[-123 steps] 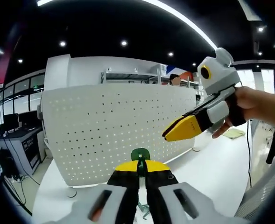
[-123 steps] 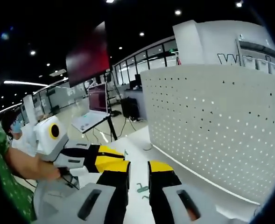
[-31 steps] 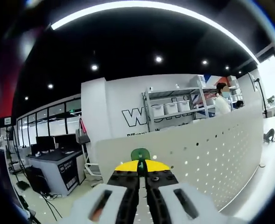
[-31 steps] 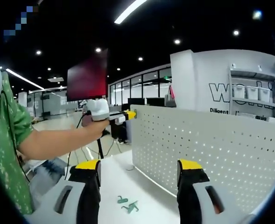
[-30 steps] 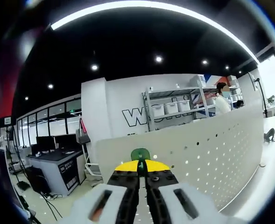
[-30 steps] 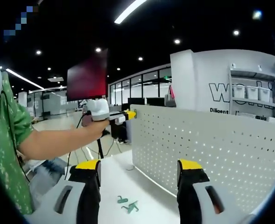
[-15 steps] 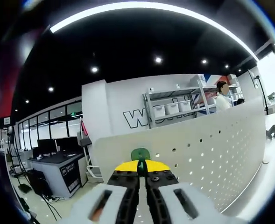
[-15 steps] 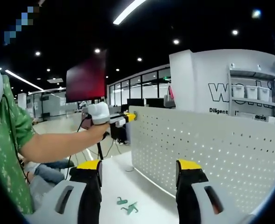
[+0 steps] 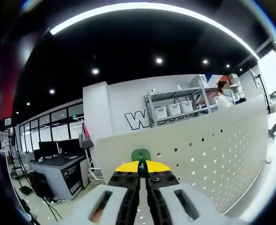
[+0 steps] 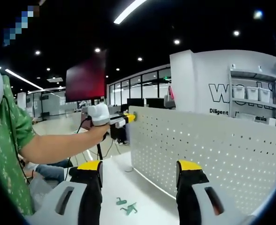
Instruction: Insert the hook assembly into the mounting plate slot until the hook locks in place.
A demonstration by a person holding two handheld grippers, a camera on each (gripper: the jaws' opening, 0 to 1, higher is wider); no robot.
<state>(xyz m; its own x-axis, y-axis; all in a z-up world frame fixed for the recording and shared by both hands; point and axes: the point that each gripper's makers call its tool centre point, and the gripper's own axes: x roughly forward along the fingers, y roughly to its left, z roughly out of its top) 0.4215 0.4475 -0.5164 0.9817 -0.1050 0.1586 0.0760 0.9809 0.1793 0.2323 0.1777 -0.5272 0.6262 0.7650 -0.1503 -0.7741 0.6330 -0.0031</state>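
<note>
Pegboard (image 10: 208,154), the white perforated plate that takes the hook, is the biggest thing ahead of both pairs of jaws; it stands upright on the white desk (image 10: 123,187) and runs off to the right of the right gripper (image 10: 138,180). In the left gripper view the same pegboard (image 9: 208,154) fills the space just past the jaw tips.

Next in size is the person's bare forearm (image 10: 63,143), stretched out level toward the board's upper near corner, sleeve in green. It carries the left gripper (image 10: 123,118), whose yellow tips sit at or just beside that corner; whether they touch it I cannot tell.

In its own view the left gripper (image 9: 140,165) has its jaws nearly closed on a green hook (image 9: 140,155), whose rounded head sticks up past the tips, right against the board.

The right gripper's jaws stand wide apart and hold nothing, hanging low over the desk, well back from the board.

Smallest are the spare green hooks (image 10: 126,205), lying on the desk between the right jaws.

Risks, as I judge them: the hook is up near the board's edge, so it may miss a hole and skid along the face. A hard push could tip the unsteadied board, and a partly seated hook would not lock.
</note>
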